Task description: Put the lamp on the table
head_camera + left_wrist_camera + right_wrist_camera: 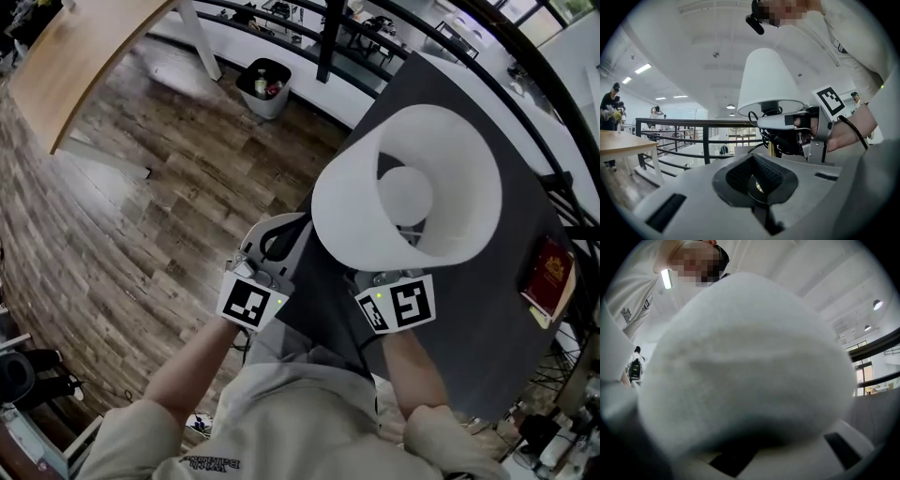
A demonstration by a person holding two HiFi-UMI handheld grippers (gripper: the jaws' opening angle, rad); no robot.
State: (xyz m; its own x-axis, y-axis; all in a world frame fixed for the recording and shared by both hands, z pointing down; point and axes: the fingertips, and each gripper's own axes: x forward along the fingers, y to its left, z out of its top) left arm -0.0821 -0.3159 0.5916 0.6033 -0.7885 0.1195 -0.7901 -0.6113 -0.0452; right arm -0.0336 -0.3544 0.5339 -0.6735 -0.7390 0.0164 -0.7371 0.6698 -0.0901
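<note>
A wood floor (141, 234) runs under a dark bench (450, 319). The lamp (412, 187), white shade (766, 79) uppermost, hangs in the air over the bench's left edge, carried by both grippers. The right gripper (765, 123) has its jaws clamped on the neck just under the shade. The left gripper (757, 180) pinches the lamp lower down. A red book (548, 272) lies at the bench's right.

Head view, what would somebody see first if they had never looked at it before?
The big white lamp catches the eye first, its round shade gaping open at the middle right, above a dark grey table. The right claw grips it just under the shade. After that, a red book lies near the table's right edge.
</note>
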